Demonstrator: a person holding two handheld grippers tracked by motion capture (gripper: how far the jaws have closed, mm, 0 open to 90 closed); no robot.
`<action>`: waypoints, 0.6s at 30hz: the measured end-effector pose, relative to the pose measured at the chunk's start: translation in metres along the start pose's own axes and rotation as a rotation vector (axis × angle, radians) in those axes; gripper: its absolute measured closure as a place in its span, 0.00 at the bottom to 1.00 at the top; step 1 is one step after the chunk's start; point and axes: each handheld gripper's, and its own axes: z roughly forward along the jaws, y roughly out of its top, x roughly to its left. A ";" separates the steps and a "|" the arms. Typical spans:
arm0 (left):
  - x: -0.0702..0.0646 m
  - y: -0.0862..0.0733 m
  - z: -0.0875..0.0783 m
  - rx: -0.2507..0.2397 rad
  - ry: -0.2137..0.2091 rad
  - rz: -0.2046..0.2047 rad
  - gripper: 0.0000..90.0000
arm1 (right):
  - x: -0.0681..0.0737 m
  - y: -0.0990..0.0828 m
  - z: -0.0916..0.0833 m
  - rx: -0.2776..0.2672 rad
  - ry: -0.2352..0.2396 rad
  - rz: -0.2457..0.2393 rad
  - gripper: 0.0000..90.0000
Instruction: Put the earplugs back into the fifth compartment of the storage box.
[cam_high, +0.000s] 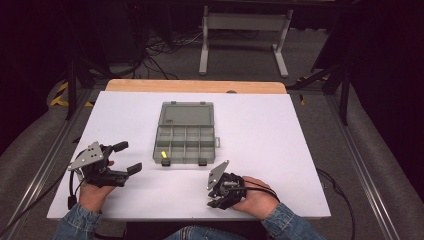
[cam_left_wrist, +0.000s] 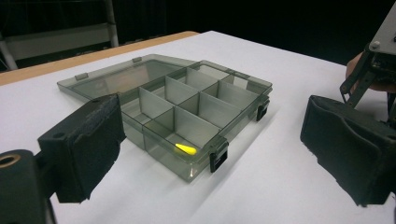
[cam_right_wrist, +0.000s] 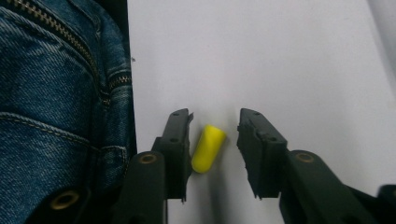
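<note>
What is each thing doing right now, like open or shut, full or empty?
Organizer box: lid open, lying flat behind it.
Yellow earplug in box: lying in a corner compartment; the other compartments look empty.
Yellow earplug on table: lying between the right jaws, not yet squeezed.
Right gripper: open, pointing down at the table.
Left gripper: jaws wide open, holding nothing.

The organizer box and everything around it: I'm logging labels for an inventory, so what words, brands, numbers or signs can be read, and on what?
None can be read.
Organizer box: a faint mark on its open lid, too blurred to read.
Yellow earplug, white table, denim jacket: no lettering visible.
</note>
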 end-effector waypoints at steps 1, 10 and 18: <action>0.000 0.000 0.000 0.004 0.000 0.002 0.08 | 0.000 0.000 0.000 0.000 0.000 0.000 0.77; 0.000 0.000 0.000 0.001 0.000 0.002 0.08 | -0.001 -0.001 -0.001 0.004 0.014 0.010 0.89; 0.000 0.000 0.000 0.004 0.001 0.003 0.08 | -0.002 -0.001 -0.003 -0.011 0.020 0.015 0.90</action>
